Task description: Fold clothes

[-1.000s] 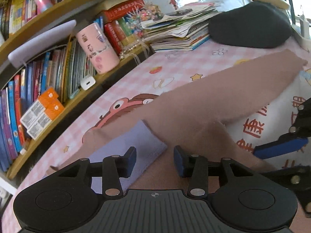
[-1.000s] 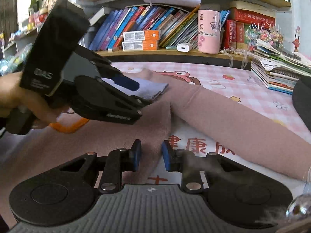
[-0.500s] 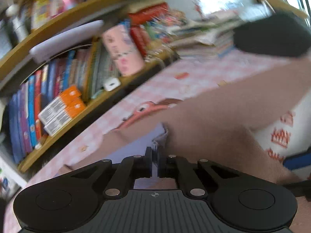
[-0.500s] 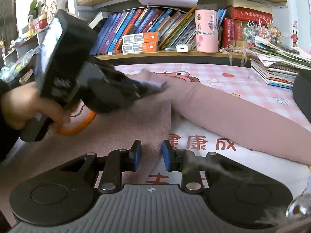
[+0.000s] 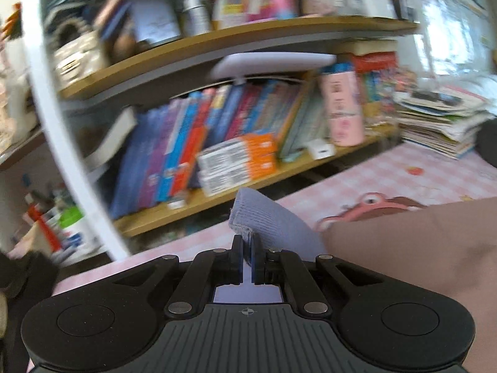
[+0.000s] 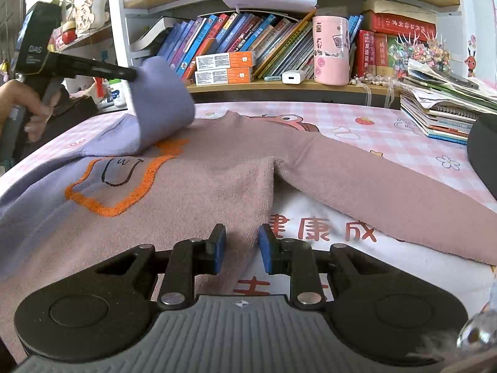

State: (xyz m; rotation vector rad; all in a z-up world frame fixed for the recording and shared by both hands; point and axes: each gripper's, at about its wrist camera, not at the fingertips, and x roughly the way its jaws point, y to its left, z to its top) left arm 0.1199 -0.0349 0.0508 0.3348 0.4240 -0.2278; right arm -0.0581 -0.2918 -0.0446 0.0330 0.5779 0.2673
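A mauve sweater (image 6: 202,180) with an orange outline design lies flat on the pink checked cover (image 6: 372,124). Its mauve sleeve (image 6: 372,180) stretches out to the right. My left gripper (image 5: 247,248) is shut on the cuff of the lavender sleeve (image 5: 264,217). In the right wrist view that left gripper (image 6: 133,74) holds the lavender sleeve (image 6: 161,99) up in the air at the left, above the sweater's shoulder. My right gripper (image 6: 242,245) sits at the sweater's side edge near the armpit, its blue pads closed on a bunch of that fabric.
A bookshelf (image 6: 279,90) runs along the far side, with books, a pink cup (image 6: 330,52) and a white charger (image 6: 293,77). A stack of magazines (image 6: 444,108) and a dark cushion (image 6: 484,149) sit at the right. A person's hand (image 6: 28,105) grips the left tool.
The left gripper shut on the lavender cuff, then swung up and to the left, lifting the sleeve off the sweater and uncovering the orange design. The right gripper has not moved.
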